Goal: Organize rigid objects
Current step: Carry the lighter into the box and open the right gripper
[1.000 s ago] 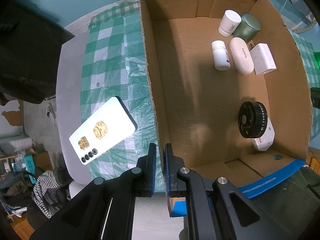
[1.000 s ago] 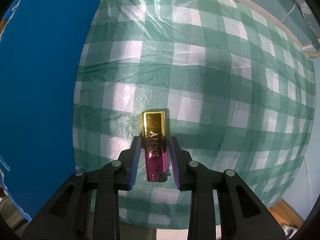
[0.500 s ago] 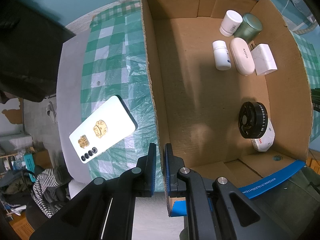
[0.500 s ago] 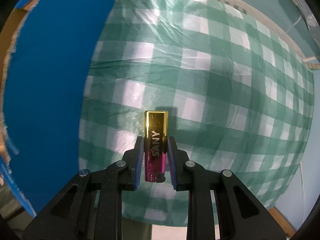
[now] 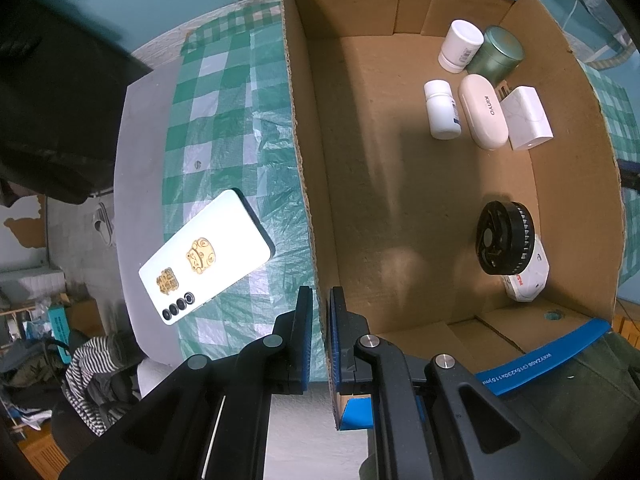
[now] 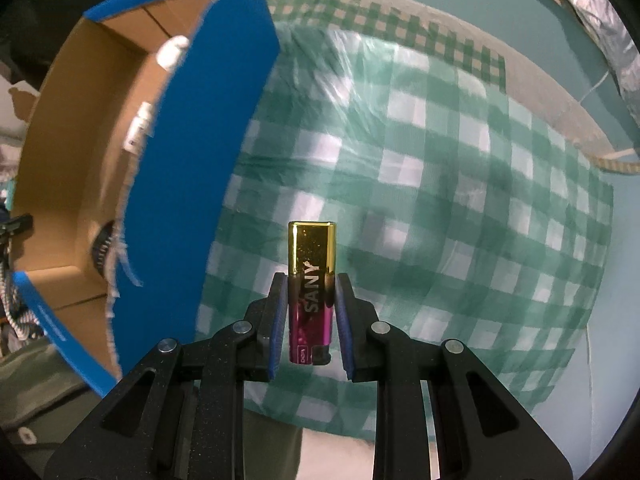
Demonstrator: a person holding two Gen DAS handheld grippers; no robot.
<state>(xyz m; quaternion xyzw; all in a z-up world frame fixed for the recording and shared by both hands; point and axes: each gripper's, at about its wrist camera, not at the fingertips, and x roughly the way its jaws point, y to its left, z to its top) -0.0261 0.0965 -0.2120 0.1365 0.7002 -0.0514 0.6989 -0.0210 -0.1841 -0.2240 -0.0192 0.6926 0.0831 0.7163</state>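
My right gripper (image 6: 311, 292) is shut on a gold and magenta lighter (image 6: 312, 276) marked SANY and holds it in the air above the green checked tablecloth (image 6: 440, 184), right of the cardboard box (image 6: 192, 152). My left gripper (image 5: 320, 312) is shut on the near left wall of the cardboard box (image 5: 304, 160). Inside the box lie two white bottles (image 5: 440, 110), a green tin (image 5: 498, 54), a white KINYO case (image 5: 482, 112), a white cube (image 5: 528, 118) and a black fan (image 5: 504, 238). A white phone (image 5: 206, 256) lies on the cloth left of the box.
The table edge is close behind the phone, with a grey floor and clutter (image 5: 80, 360) below. The box has blue outer walls (image 6: 200, 184) and torn tape at its corner. A taped rim (image 6: 600, 32) runs along the far right.
My right gripper closed on the lighter and lifted it off the cloth, swinging toward the box so its inside shows. My left gripper and the box have barely moved.
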